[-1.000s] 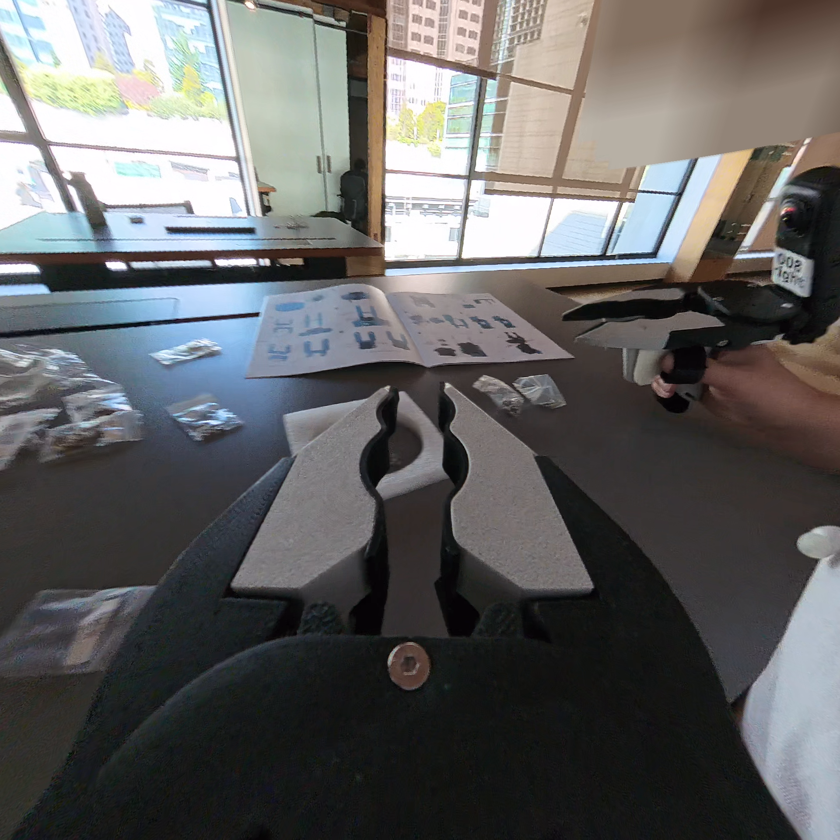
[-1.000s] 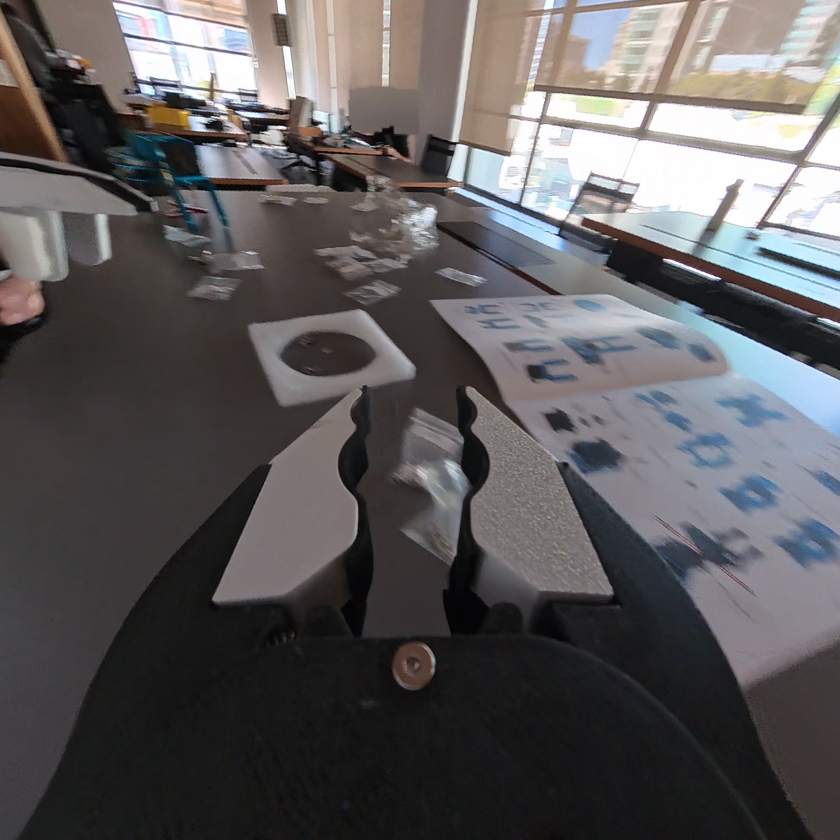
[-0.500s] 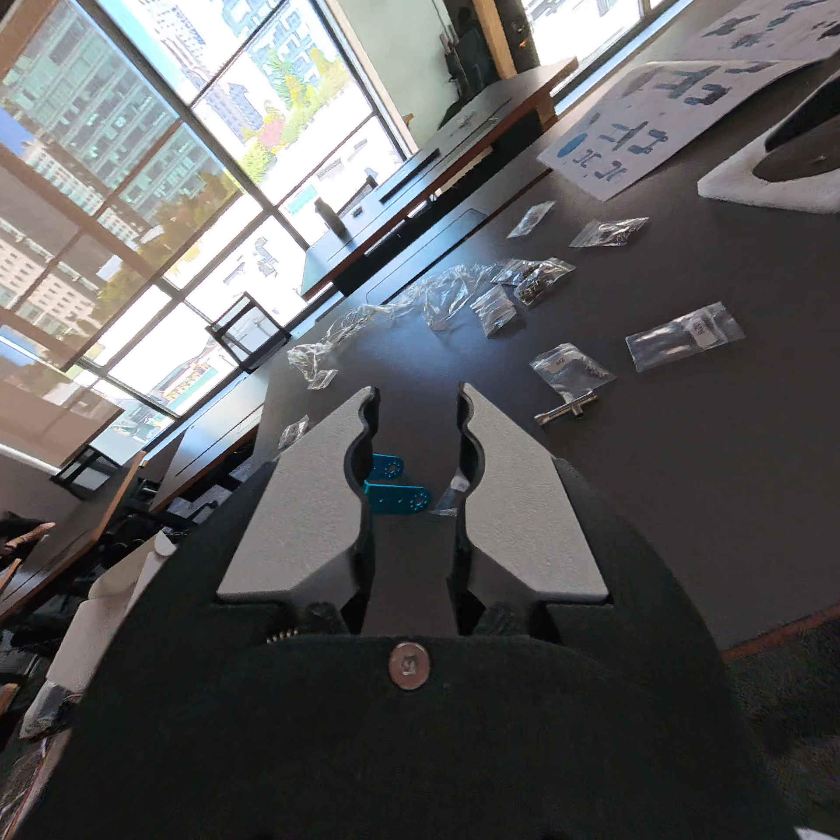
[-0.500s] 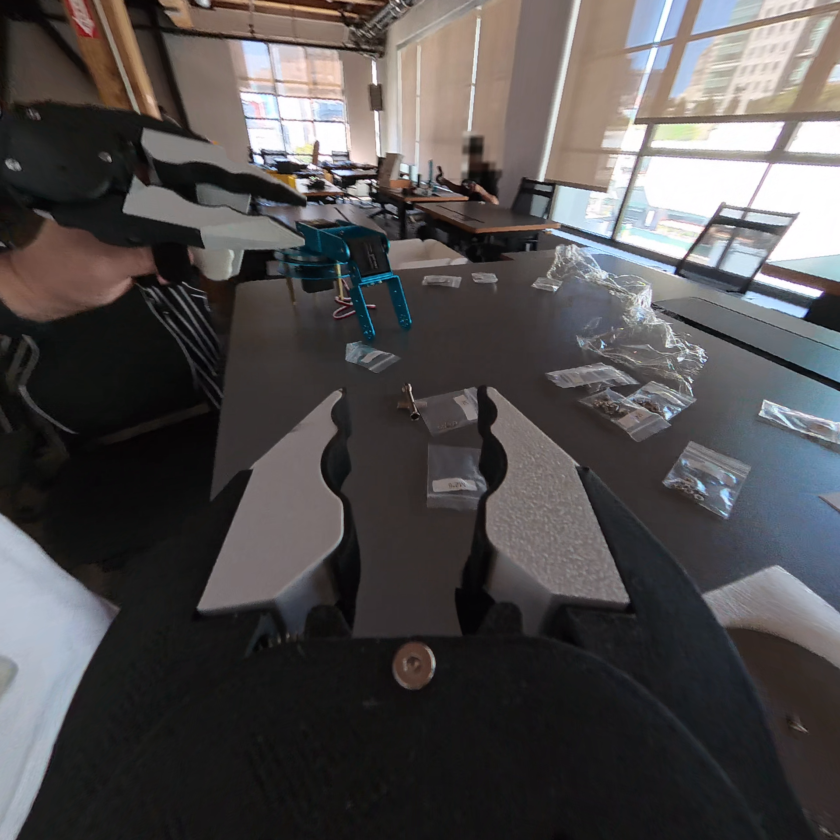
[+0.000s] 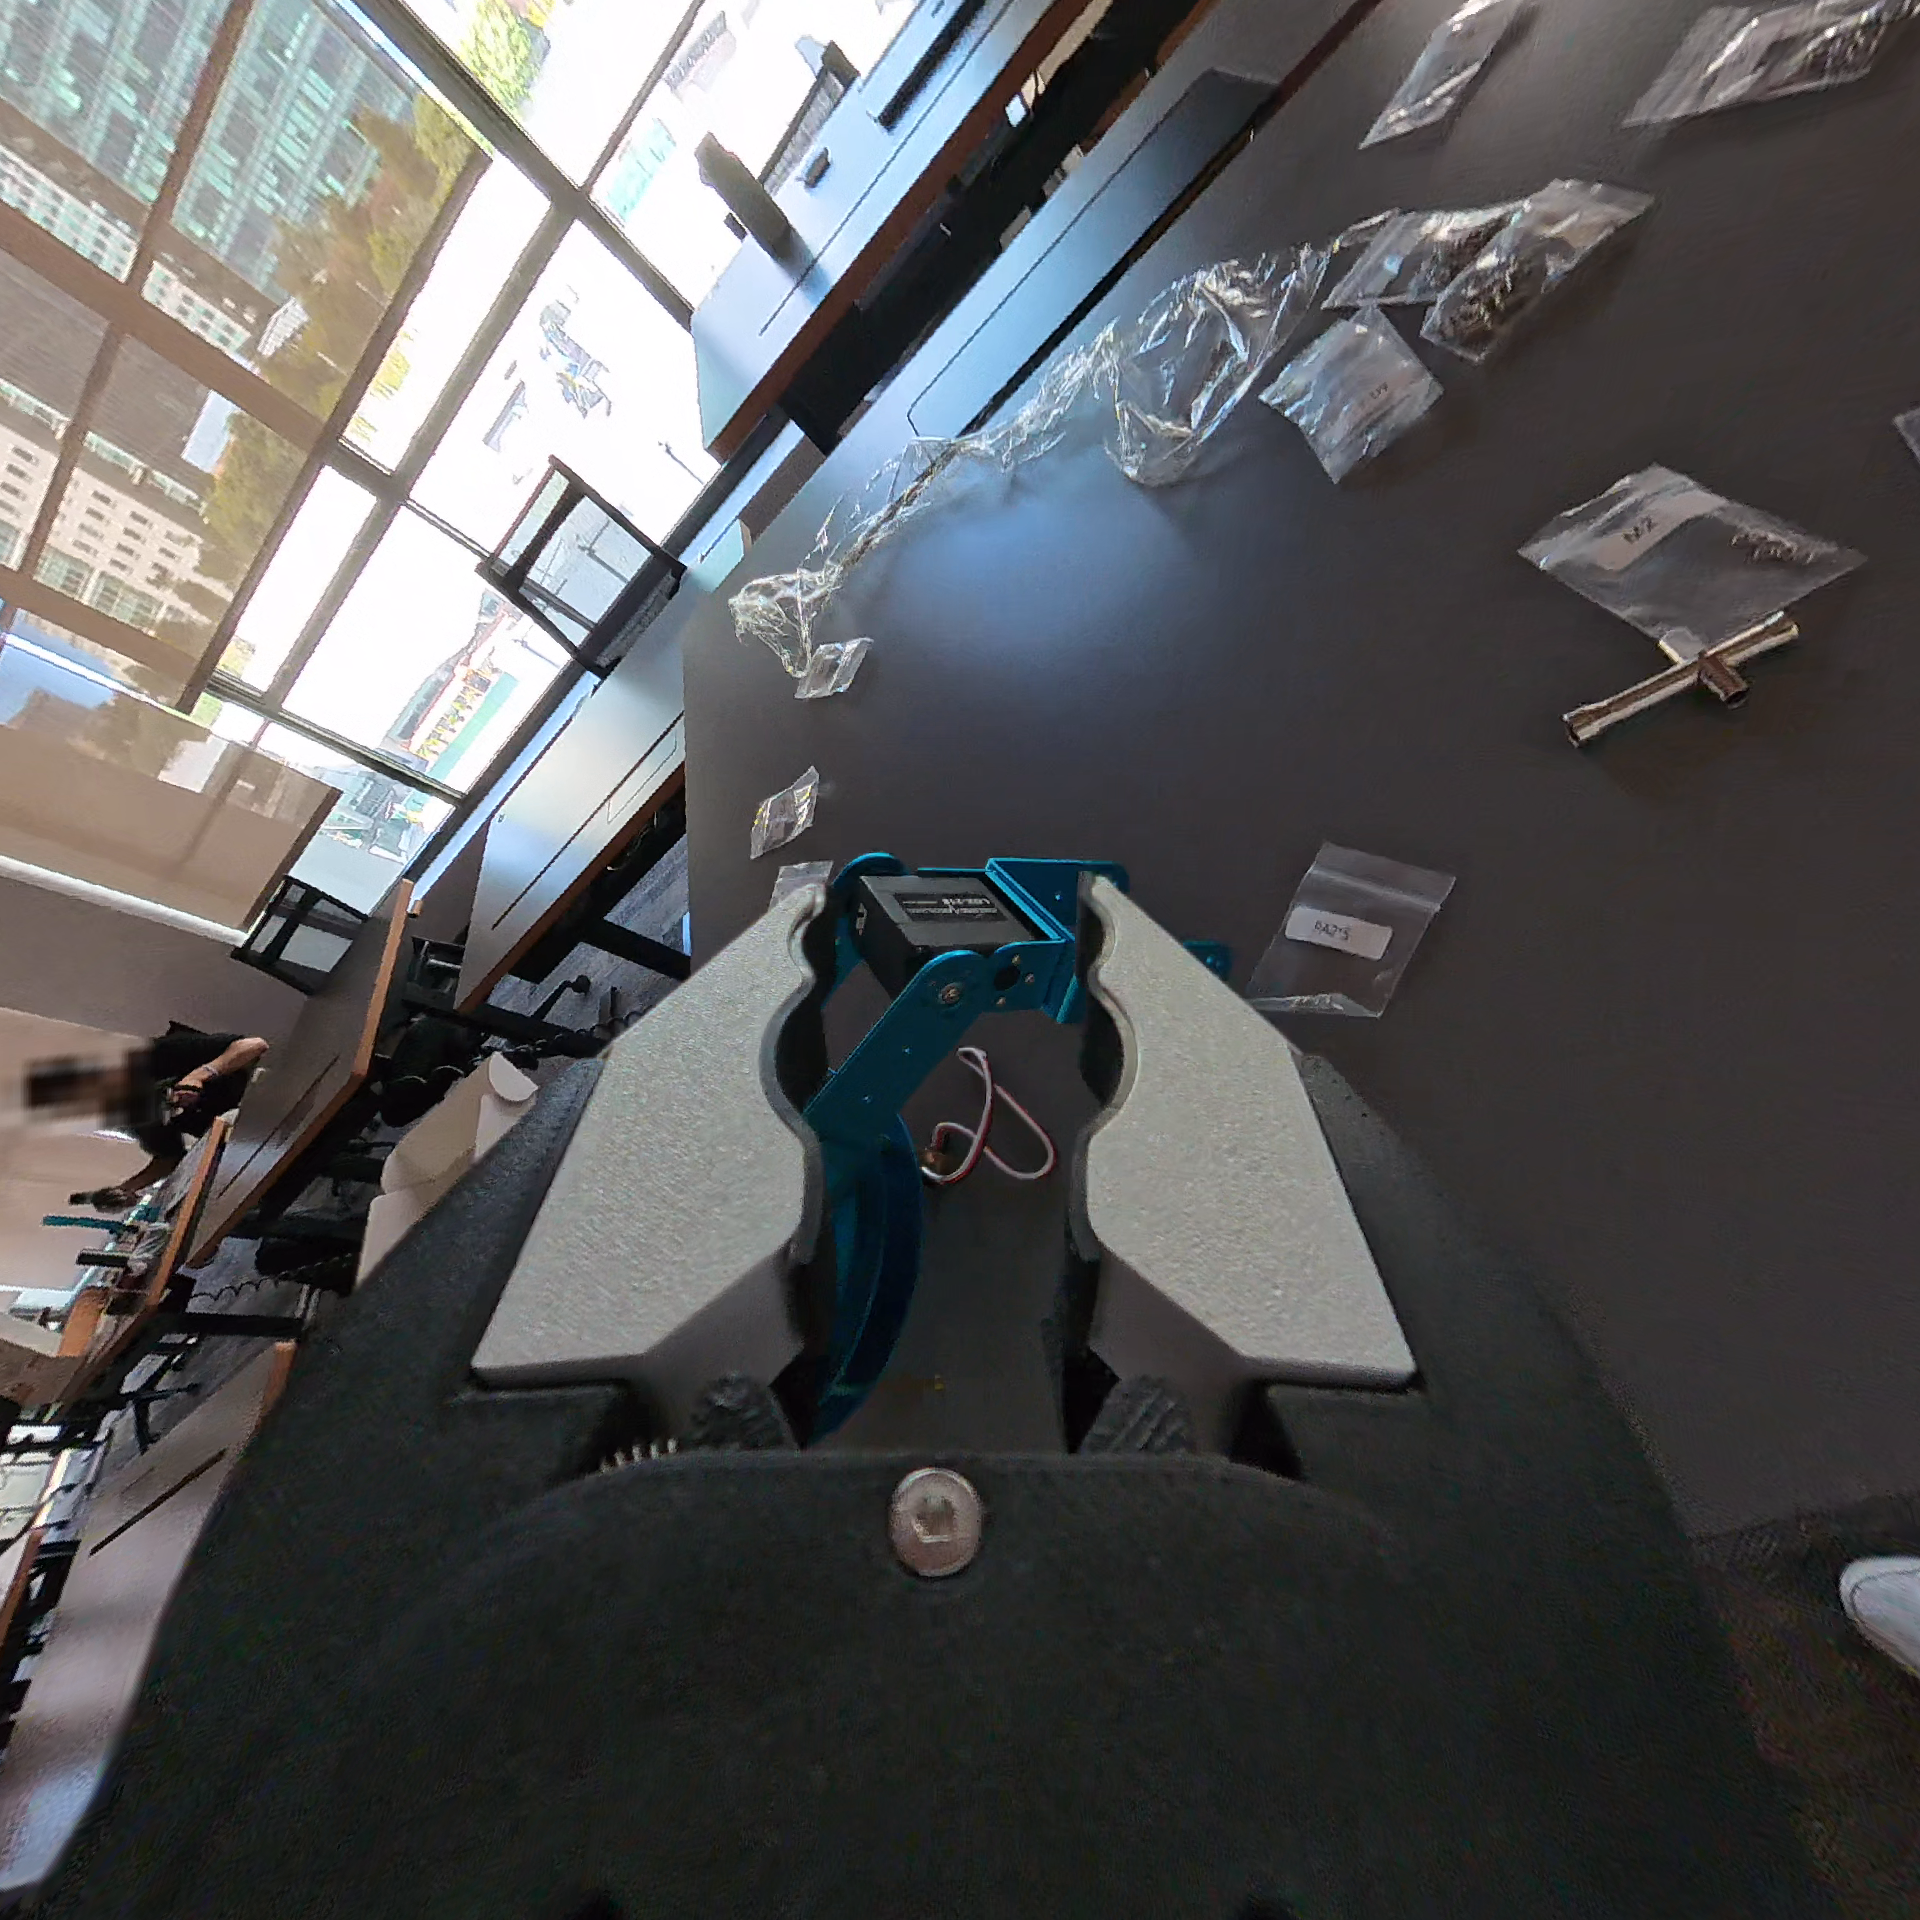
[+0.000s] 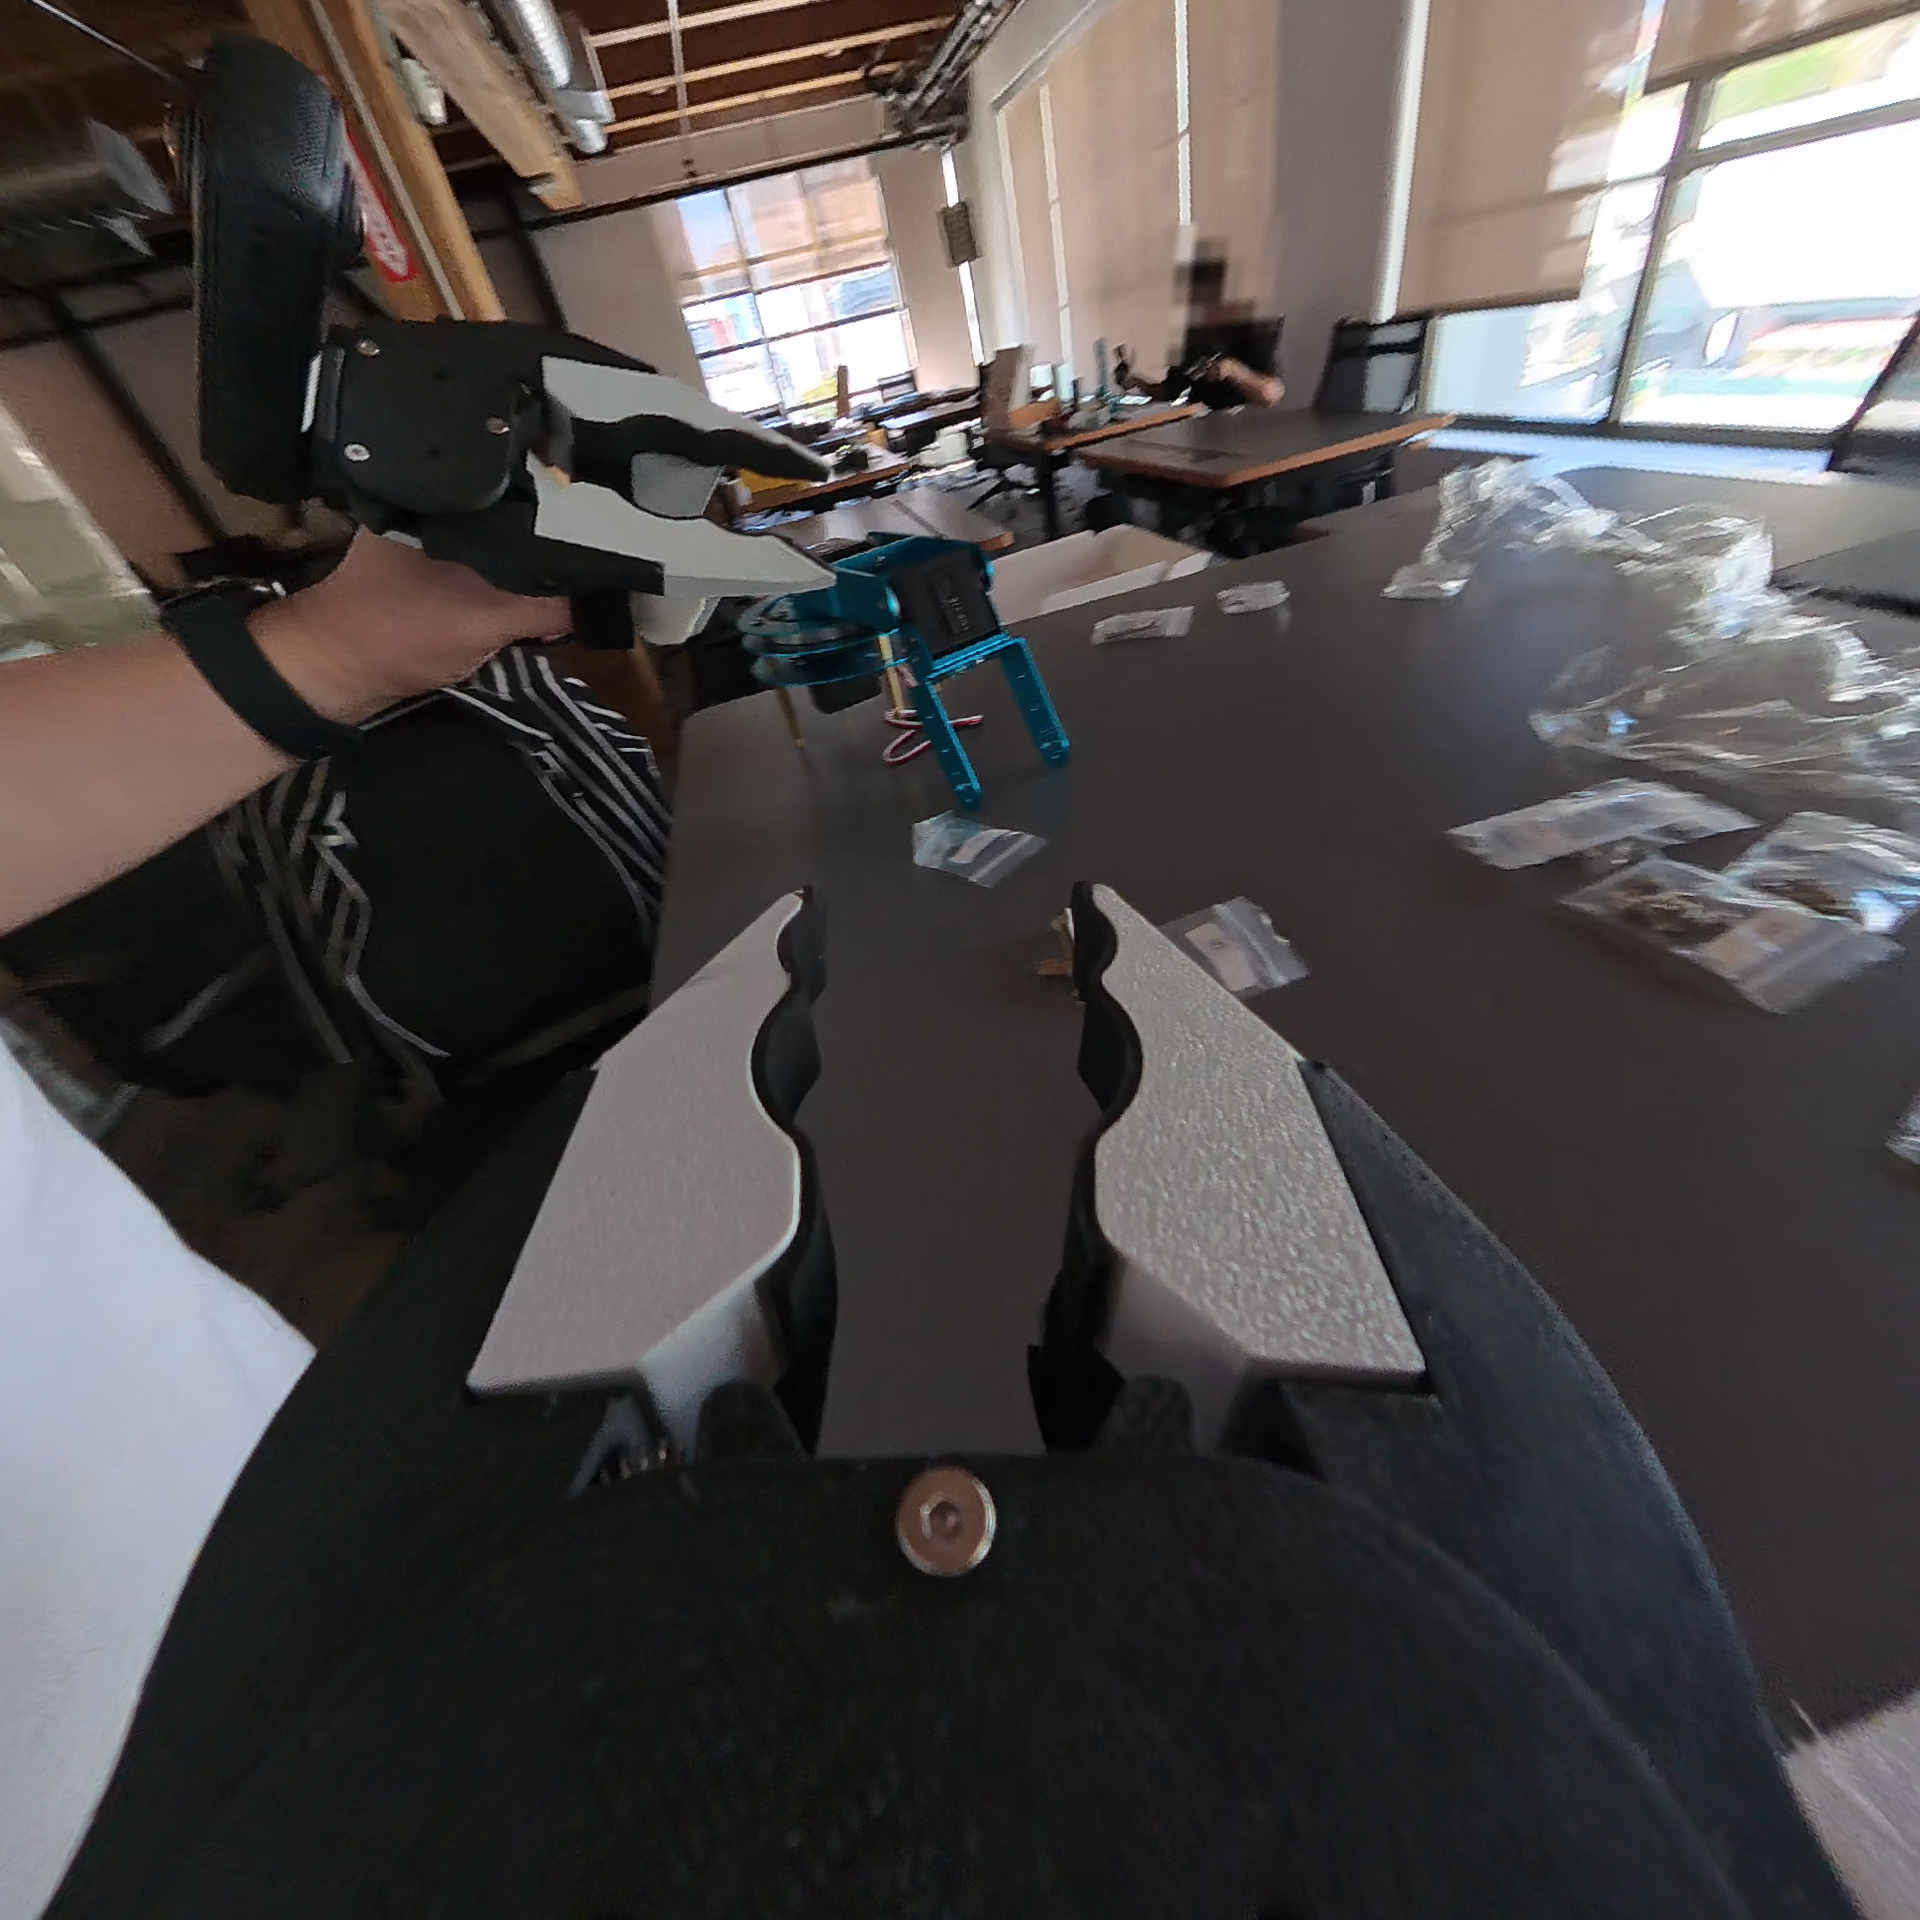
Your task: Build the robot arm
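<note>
Left wrist view showed my left tongs spread open over the near end of the dark table, with the blue metal bracket assembly sitting in the gap between the two grey fingers. I could not tell whether either finger touched it. A black boxy motor was mounted at the top of the assembly, level with the fingertips, and a loop of red and white wire lay on the table beside it. Just to the right of the tongs lay a small clear bag, and farther right a silver cross-shaped wrench rested partly on another clear bag. Crumpled plastic wrap and more small bags were spread across the far side.

Right wrist view showed my right tongs open too, holding nothing, hovering above bare tabletop well apart from the assembly. From there I saw my left hand carrying the left tongs at the table's corner, their tips right at the top of the blue assembly, which stood on its two legs. A small clear bag lay between it and my right tongs.
</note>
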{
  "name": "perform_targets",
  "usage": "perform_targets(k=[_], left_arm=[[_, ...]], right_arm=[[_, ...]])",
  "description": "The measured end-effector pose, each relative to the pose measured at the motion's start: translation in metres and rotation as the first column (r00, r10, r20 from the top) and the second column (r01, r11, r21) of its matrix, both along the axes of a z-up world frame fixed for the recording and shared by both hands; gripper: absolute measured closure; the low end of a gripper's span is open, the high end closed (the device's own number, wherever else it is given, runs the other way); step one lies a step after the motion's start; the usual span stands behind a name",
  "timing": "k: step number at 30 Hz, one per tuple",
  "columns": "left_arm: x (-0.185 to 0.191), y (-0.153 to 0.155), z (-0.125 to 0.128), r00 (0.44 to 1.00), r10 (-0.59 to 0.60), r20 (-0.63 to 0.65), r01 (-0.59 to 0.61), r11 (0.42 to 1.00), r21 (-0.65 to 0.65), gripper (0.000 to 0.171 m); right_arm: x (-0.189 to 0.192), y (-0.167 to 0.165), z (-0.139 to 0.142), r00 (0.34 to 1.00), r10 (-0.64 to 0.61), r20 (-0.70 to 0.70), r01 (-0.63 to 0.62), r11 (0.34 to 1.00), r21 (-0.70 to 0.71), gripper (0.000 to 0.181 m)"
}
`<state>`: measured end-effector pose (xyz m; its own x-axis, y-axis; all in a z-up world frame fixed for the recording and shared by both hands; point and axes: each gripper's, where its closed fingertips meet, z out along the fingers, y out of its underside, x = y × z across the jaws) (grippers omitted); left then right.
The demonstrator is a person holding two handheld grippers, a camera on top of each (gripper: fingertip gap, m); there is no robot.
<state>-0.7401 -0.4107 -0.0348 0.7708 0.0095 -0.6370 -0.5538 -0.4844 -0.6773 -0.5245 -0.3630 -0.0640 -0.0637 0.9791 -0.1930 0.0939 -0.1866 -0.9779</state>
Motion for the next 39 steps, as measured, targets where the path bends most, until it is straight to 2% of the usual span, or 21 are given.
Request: perform_targets(k=[4, 6, 9, 12, 15, 17, 18, 20, 22, 23, 25, 27, 32, 39], left_arm=[[-0.01, -0.006, -0.001, 0.997, -0.018, -0.07, 0.012, 0.996, -0.093, 0.138], [-0.02, -0.008, -0.009, 0.998, -0.022, -0.051, 0.014, 0.988, -0.153, 0.137], [-0.029, -0.008, -0.015, 0.995, -0.073, 0.063, 0.085, 0.973, -0.215, 0.138], [-0.031, -0.009, -0.017, 0.961, -0.163, 0.222, 0.223, 0.933, -0.281, 0.139], [-0.041, -0.004, -0.023, 0.941, -0.26, 0.216, 0.323, 0.881, -0.347, 0.143], [-0.042, -0.002, -0.032, 0.914, -0.288, 0.285, 0.387, 0.83, -0.401, 0.143], [-0.042, -0.003, -0.038, 0.896, -0.3, 0.327, 0.424, 0.797, -0.43, 0.143], [-0.053, -0.004, -0.048, 0.895, -0.291, 0.337, 0.432, 0.752, -0.498, 0.144], [-0.058, -0.011, -0.057, 0.88, -0.304, 0.365, 0.468, 0.691, -0.551, 0.156], [-0.056, -0.013, -0.058, 0.86, -0.316, 0.4, 0.501, 0.666, -0.552, 0.163], [-0.054, -0.015, -0.059, 0.833, -0.331, 0.443, 0.544, 0.637, -0.547, 0.167], [-0.053, -0.016, -0.058, 0.817, -0.332, 0.472, 0.567, 0.615, -0.548, 0.168], [-0.053, -0.016, -0.058, 0.802, -0.314, 0.508, 0.582, 0.599, -0.55, 0.169], [-0.052, -0.01, -0.058, 0.8, -0.269, 0.536, 0.566, 0.634, -0.526, 0.169]], right_arm=[[-0.018, -0.005, -0.007, 0.998, 0.044, 0.04, -0.041, 0.997, -0.059, 0.134], [-0.028, -0.012, -0.011, 0.995, 0.076, 0.061, -0.071, 0.995, -0.073, 0.134], [-0.047, -0.028, -0.016, 0.989, 0.126, 0.073, -0.122, 0.99, -0.067, 0.134], [-0.071, -0.045, -0.019, 0.982, 0.165, 0.096, -0.161, 0.986, -0.048, 0.134], [-0.101, -0.066, -0.016, 0.977, 0.194, 0.087, -0.193, 0.981, -0.024, 0.134], [-0.123, -0.079, -0.016, 0.976, 0.195, 0.095, -0.191, 0.98, -0.05, 0.134], [-0.134, -0.081, -0.019, 0.98, 0.168, 0.103, -0.164, 0.985, -0.049, 0.134], [-0.157, -0.078, -0.027, 0.99, 0.075, 0.121, -0.076, 0.997, 0.0, 0.133], [-0.18, -0.067, -0.036, 0.987, -0.047, 0.15, 0.031, 0.993, 0.111, 0.128], [-0.191, -0.061, -0.039, 0.979, -0.108, 0.174, 0.076, 0.981, 0.178, 0.124], [-0.212, -0.048, -0.043, 0.956, -0.215, 0.201, 0.144, 0.937, 0.317, 0.114], [-0.229, -0.042, -0.048, 0.936, -0.277, 0.219, 0.168, 0.896, 0.412, 0.112], [-0.247, -0.033, -0.062, 0.886, -0.364, 0.288, 0.162, 0.824, 0.542, 0.112], [-0.234, -0.03, -0.058, 0.895, -0.352, 0.274, 0.162, 0.829, 0.536, 0.115]])
